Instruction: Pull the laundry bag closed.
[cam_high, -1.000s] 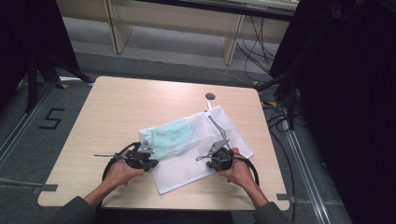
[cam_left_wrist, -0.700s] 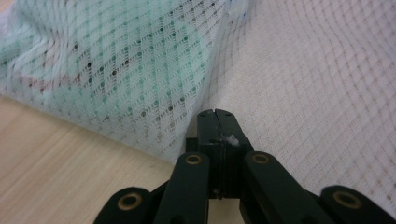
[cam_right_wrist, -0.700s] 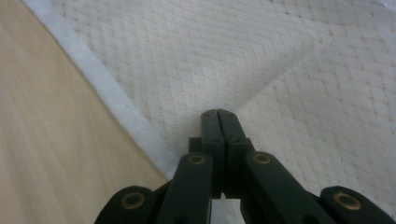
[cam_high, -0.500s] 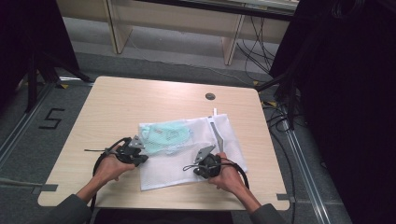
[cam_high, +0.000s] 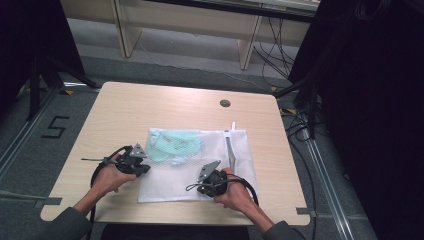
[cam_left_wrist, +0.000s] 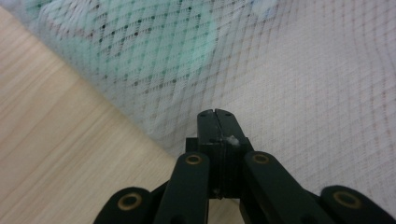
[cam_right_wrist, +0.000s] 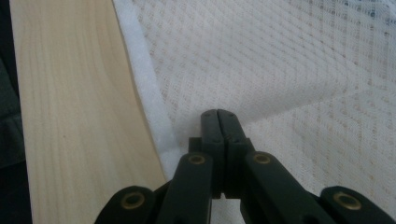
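A white mesh bag lies flat on the wooden table, with a mint-green cloth inside its far left part. My left gripper sits at the bag's left edge; in the left gripper view its jaws are pressed together on the mesh, a white shred caught between them. My right gripper rests on the bag's near part. Its jaws are closed too, and a crease in the mesh runs out from their tips, beside the bag's white hem.
A grey zipper strip runs along the bag's right part. A round cable hole sits near the table's far edge. Cables trail on the floor at the right. Bare wood surrounds the bag.
Both grippers have drawn toward the near edge and to the left, with the bag coming along. The bag has turned from a tilted lie to square with the table.
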